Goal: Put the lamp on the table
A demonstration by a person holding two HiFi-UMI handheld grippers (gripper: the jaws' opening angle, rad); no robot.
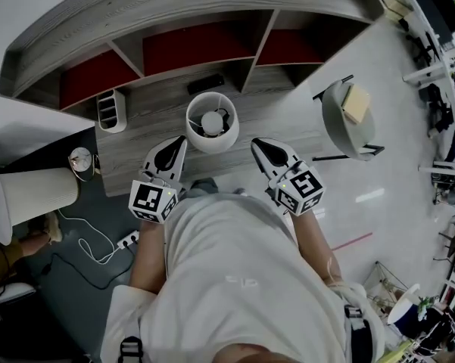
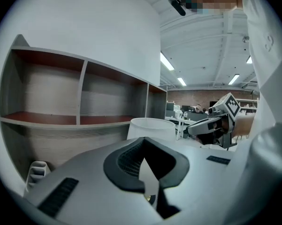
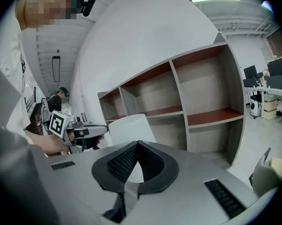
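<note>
While lamp [image 1: 212,123] stands just beyond left gripper [image 1: 179,141] and right gripper [image 1: 257,144], both jaws closed, empty, shelf [image 1: 197,13] behind, chair [image 1: 339,121] right

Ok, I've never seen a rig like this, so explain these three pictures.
No robot here: a person holds a two-jaw gripper in each hand. The head view looks down from a camera on the person's head at the left gripper and right gripper; the patterned cubes belong to them. The other two views ride on each gripper, looking along its jaws. On the wooden desk, below open shelves, stands a white-shaded lamp, with a small white organiser to its left. Both grippers are shut and hold nothing.
</note>
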